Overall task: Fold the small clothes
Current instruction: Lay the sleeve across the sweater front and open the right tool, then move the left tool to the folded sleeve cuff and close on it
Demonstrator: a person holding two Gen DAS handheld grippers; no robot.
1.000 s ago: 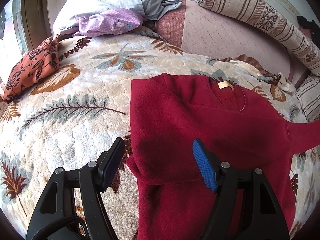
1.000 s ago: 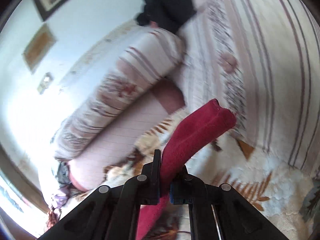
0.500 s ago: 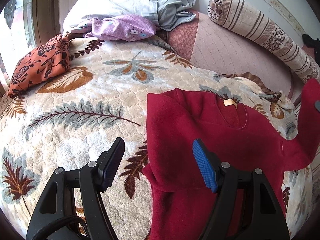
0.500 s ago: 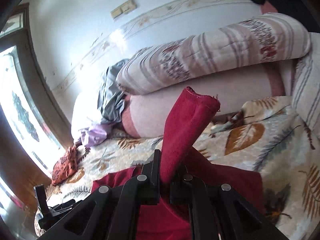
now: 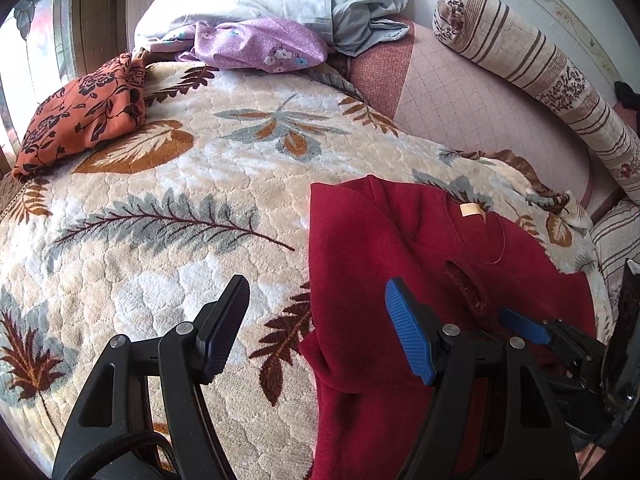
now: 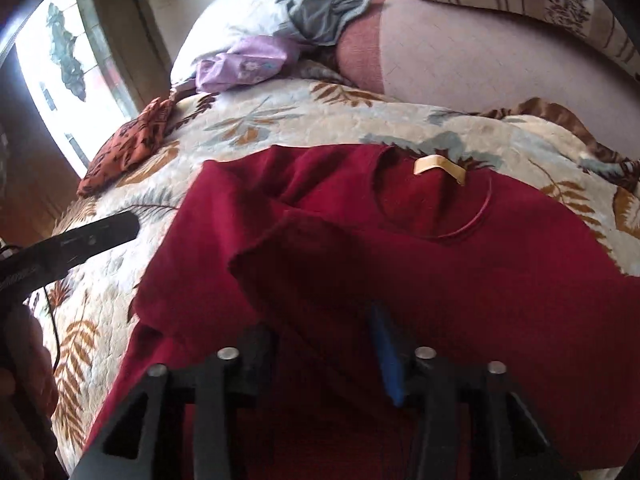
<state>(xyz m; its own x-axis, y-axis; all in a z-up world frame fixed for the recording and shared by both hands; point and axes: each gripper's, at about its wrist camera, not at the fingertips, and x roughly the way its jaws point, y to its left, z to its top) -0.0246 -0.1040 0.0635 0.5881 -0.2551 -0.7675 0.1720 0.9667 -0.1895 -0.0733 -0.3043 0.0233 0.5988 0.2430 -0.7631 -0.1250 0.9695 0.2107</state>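
The red sweater (image 5: 400,280) is lying on the leaf-patterned blanket (image 5: 180,200) of the bed, one sleeve (image 6: 304,264) folded across its chest. The right gripper (image 6: 320,344) is hovering just above that sleeve, jaws parted and grasping nothing. The left gripper (image 5: 316,328) is hanging spread wide over the sweater's edge.

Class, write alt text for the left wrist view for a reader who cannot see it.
A dark red sweater lies on a leaf-patterned bedspread, both sleeves folded in. The open left gripper hovers over its left edge; the right gripper shows at the right.
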